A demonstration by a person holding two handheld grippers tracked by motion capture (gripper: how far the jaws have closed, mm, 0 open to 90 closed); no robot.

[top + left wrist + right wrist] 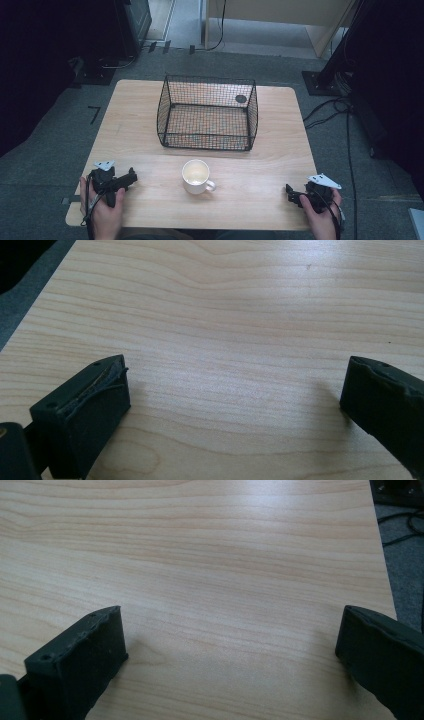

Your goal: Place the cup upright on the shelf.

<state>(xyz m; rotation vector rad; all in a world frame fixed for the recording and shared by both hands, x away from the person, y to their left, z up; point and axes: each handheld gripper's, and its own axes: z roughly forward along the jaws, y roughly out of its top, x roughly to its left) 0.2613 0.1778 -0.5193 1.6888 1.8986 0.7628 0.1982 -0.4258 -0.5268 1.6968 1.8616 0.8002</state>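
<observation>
A white mug (196, 177) with its handle to the right stands on the wooden table (150, 150) near the front middle. Behind it sits a black wire basket (207, 112), with nothing inside. My left gripper (131, 178) rests at the front left of the table, held by a hand, and points toward the mug. In the left gripper view its jaws stand wide apart over bare wood, the left gripper (235, 385) open. My right gripper (291, 195) rests at the front right corner. In the right gripper view the right gripper (232, 635) is open with nothing between its jaws.
A small dark round mark (241, 99) lies on the table behind the basket. Cables (330, 112) trail on the grey floor to the right. Dark equipment stands at both sides, and a wooden cabinet (280, 15) stands at the back.
</observation>
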